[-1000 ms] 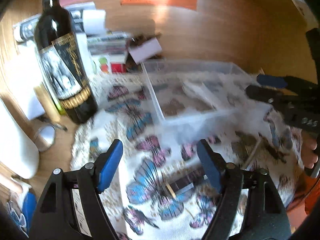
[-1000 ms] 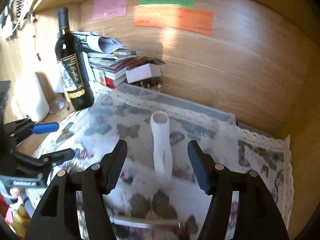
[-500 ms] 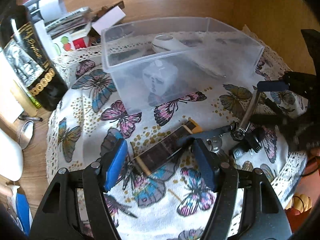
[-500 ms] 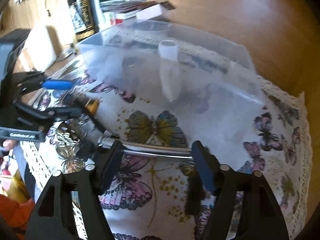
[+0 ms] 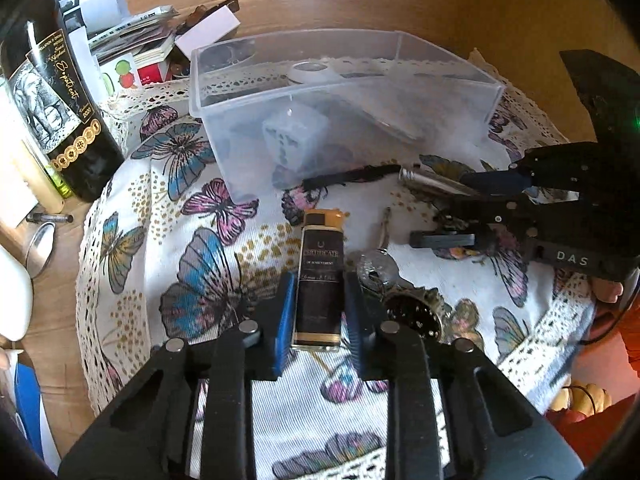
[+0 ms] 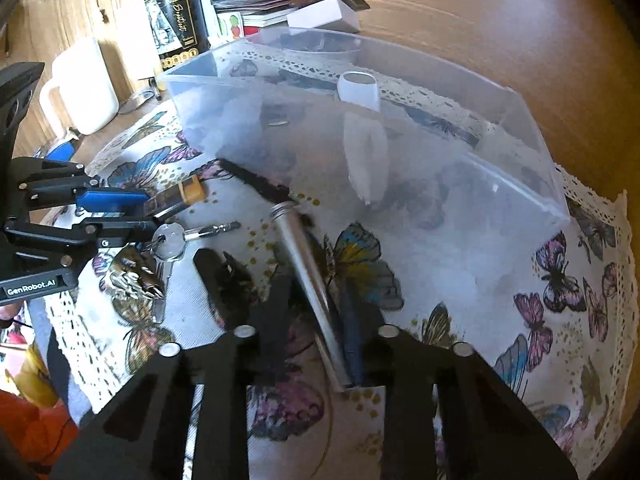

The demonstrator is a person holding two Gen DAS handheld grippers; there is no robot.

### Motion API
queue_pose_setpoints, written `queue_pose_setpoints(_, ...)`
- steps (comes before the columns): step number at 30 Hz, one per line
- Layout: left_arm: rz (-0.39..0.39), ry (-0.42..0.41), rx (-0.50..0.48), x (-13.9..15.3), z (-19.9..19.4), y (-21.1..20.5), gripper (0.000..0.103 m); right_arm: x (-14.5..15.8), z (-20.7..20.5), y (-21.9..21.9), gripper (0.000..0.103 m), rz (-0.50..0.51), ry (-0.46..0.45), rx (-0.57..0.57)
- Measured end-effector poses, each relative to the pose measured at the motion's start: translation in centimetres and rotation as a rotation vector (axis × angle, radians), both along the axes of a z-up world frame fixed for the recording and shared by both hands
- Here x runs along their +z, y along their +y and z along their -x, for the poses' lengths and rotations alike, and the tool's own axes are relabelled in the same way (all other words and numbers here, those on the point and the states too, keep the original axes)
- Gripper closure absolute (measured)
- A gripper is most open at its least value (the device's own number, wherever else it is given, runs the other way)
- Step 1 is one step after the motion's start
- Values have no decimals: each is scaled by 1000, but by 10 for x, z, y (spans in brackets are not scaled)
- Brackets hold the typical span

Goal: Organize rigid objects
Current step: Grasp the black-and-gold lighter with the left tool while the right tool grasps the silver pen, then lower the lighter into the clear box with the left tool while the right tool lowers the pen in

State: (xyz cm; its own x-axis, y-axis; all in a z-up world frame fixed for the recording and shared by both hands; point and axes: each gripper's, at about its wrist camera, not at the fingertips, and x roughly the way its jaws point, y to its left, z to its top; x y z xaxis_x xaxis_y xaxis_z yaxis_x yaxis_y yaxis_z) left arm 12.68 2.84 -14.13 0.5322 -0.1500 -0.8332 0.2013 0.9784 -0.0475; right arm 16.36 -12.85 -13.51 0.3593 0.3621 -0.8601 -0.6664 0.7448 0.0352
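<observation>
My left gripper [image 5: 318, 300] is shut on a dark brown and tan lighter [image 5: 321, 276] lying on the butterfly cloth. My right gripper [image 6: 316, 300] is shut on a silver metal tube [image 6: 306, 272] that points toward the clear plastic bin [image 6: 532, 184]. The bin holds a white handle-shaped object [image 6: 364, 128] and a white cube adapter [image 5: 294, 140]. The right gripper also shows in the left wrist view [image 5: 492, 190], gripping the tube [image 5: 430, 180]. The left gripper with the lighter shows in the right wrist view [image 6: 116, 208].
Keys with a metal keychain [image 6: 160, 248] and a black strap [image 6: 256, 178] lie on the cloth between the grippers. A wine bottle [image 5: 52, 96], stacked books and papers [image 5: 132, 48] and a white jug [image 6: 84, 88] stand at the back left. A wooden wall runs behind.
Both grippers came down to the cloth and closed: the left on the lighter, the right on the silver tube. A second ago both were open and higher.
</observation>
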Motion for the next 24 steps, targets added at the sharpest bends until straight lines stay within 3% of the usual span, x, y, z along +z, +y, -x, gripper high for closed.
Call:
queue_pose_setpoints(8,-12,-1,24,-2,-17,-4,76,-1,8,-4,87,-29,15,-22)
queue_pose_setpoints(14,2,-28,33,-1,-14,-7,80,5,17,-5,89,-53,-28,-44)
queue_pose_setpoints(24,35,-182,89,41,14,4,80,49,25,-19,89,-142,-139,-62)
